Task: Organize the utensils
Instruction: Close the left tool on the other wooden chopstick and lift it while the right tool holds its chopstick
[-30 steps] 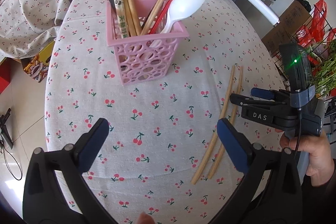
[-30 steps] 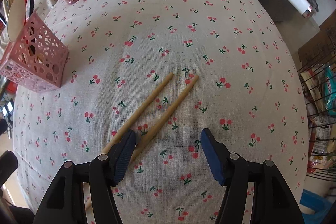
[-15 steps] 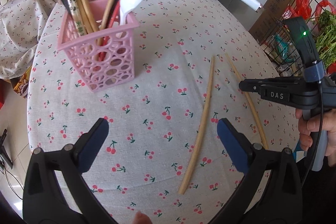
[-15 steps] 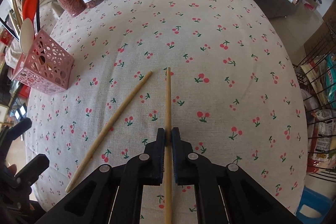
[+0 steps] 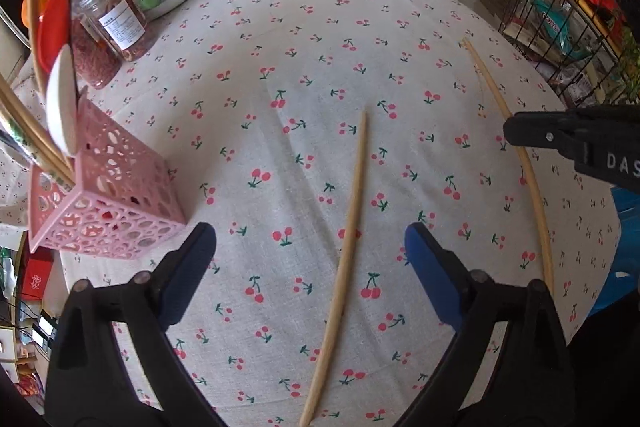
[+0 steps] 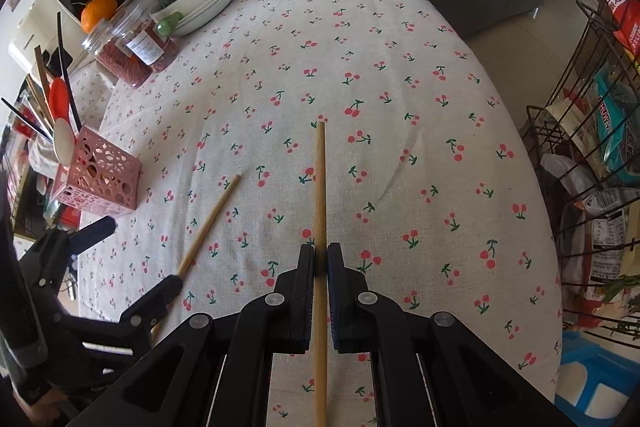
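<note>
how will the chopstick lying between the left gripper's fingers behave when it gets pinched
The loose chopstick looks thin, rigid and probably light. Being slender and apparently round, it may roll on the tablecloth or pivot in the left gripper, whose jaws have been closing around it, not yet touching.

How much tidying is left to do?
Done: the pink basket already holds chopsticks and spoons. In hand: the right claw is shut on one chopstick. The left claw has been closing, open around the other chopstick on the cloth, not gripping it. Left: both chopsticks must go into the basket.
</note>
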Motion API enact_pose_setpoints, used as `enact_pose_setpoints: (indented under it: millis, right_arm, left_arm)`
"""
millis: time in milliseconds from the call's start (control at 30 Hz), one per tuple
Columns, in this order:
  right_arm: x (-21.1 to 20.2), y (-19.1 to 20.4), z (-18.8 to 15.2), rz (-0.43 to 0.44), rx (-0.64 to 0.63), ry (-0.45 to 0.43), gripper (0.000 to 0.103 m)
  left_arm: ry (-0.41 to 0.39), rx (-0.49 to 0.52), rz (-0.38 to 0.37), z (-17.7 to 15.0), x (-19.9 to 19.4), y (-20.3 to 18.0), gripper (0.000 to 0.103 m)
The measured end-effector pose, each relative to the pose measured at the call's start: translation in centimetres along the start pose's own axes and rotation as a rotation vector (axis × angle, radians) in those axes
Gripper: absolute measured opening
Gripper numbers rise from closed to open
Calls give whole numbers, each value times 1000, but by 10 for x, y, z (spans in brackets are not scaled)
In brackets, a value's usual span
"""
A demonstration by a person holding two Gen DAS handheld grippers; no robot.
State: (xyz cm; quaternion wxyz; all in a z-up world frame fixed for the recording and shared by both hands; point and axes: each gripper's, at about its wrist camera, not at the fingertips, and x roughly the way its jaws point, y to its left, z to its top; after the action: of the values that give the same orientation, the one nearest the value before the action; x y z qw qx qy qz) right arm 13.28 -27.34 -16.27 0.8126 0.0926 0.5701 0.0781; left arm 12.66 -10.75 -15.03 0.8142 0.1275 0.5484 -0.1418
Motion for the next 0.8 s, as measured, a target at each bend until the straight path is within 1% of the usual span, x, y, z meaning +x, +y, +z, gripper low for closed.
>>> enact_pose_setpoints:
  millis: [33,67,100,267,367,433,467,500,533,633,700,800]
  right_arm:
    - [-3,-3,1,5,-4,-3,6]
    - [-4,-6,1,11,0,-5,7]
    - [-6,-10,1,17,8,-6,7]
    - [-8,-17,6,49,17,-3,7]
    - [-10,-16,8,63,10,-9,7]
    - [-11,-15,9,68,6,-13,6]
    - [-11,-14,9,71,6,-14,7]
    - [-12,-13,10,75,7,-16,7]
    - [-12,-12,10,81,7,-19,7]
    - [-15,-10,12,103,17,-55,7]
    - [-20,-7,13,107,17,-86,6]
    - [-32,-1,13,119,6,-137,6]
  left_arm:
    - [16,-13,-22,5,5,0,74]
    - [32,-20,-44,10,10,-1,58]
    - [49,-21,-61,12,14,-3,47]
    - [125,-7,-72,23,34,-18,28]
    - [146,-3,-64,25,35,-23,27]
    - [164,11,-70,28,36,-25,24]
    - [169,15,-76,27,35,-26,19]
    - [170,20,-83,28,36,-27,9]
    - [162,29,-84,27,35,-28,8]
    - [104,62,-82,21,33,-31,8]
    - [67,50,-97,15,28,-29,7]
    - [4,15,-132,4,10,-21,7]
